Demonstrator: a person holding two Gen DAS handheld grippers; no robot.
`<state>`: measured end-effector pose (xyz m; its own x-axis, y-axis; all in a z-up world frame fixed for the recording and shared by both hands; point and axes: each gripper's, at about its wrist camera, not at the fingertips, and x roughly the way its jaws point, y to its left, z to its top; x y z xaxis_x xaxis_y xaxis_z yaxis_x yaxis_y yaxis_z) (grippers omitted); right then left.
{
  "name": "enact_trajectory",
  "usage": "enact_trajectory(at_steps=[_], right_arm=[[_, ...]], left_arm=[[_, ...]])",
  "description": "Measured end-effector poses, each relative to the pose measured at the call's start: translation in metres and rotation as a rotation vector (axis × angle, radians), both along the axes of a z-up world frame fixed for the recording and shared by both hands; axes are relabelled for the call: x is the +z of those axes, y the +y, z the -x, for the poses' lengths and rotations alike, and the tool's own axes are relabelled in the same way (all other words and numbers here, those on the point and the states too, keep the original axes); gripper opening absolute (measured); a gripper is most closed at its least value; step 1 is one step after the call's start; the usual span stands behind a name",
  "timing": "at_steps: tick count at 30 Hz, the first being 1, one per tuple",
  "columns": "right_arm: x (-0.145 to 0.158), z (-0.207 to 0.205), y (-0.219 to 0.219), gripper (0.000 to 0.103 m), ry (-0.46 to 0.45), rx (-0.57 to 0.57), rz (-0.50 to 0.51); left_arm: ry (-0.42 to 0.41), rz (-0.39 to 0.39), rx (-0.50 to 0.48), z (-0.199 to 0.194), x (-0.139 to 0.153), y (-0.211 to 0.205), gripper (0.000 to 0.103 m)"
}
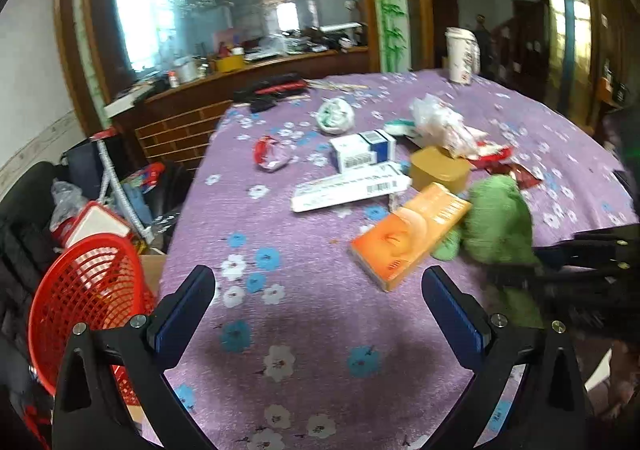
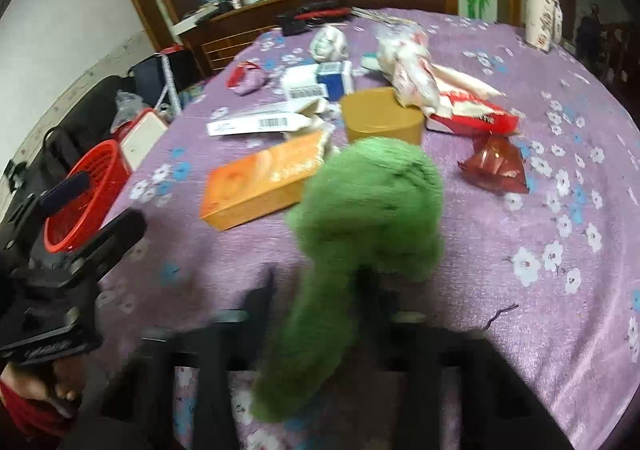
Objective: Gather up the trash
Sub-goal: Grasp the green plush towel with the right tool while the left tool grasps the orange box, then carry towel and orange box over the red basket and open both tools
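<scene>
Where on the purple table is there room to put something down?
The near part of the tablecloth, in front of the orange box, is bare. The far right side past the dark red wrapper is bare too. The middle is crowded: white boxes, yellow tub, plastic bags.

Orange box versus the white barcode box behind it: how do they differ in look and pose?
The orange box is glossy, thick and plain-faced; the white barcode box is flatter, longer and printed with a barcode. The orange one lies diagonally beside the green plush; the white one lies nearly crosswise, farther back. Both lie flat on the purple floral tablecloth, ungripped.
</scene>
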<state>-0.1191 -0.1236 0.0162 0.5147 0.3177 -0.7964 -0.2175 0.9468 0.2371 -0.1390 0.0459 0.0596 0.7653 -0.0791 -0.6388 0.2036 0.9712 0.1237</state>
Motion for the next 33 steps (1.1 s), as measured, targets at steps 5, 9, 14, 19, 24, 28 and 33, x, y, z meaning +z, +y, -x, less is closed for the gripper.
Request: enact_trajectory(at_steps=[5, 9, 14, 19, 24, 28, 33], right_arm=[[0.011, 0.007, -0.028, 0.010, -0.063, -0.055, -0.035], [0.026, 0.014, -0.050, 0.010, -0.114, -0.103, -0.047], [0.039, 0.020, -0.072, 0.010, -0.151, -0.139, -0.073], [0.052, 0.028, -0.083, 0.010, -0.198, -0.143, -0.083], [0.060, 0.030, -0.084, 0.010, -0.221, -0.134, -0.090], [0.061, 0.031, -0.080, 0.010, -0.225, -0.123, -0.090], [0.064, 0.034, -0.074, 0.010, -0.238, -0.107, -0.079]], left_arm=[[0.069, 0.000, -0.089, -0.015, -0.006, -0.017, 0.103], [0.122, -0.051, -0.147, -0.037, -0.018, -0.038, 0.103], [0.162, -0.135, -0.150, -0.067, -0.035, -0.054, 0.103], [0.221, -0.133, -0.160, -0.085, -0.047, -0.059, 0.103], [0.243, -0.109, -0.168, -0.085, -0.049, -0.062, 0.067], [0.233, -0.096, -0.164, -0.075, -0.045, -0.067, 0.048], [0.208, 0.003, -0.158, -0.059, -0.034, -0.060, 0.046]])
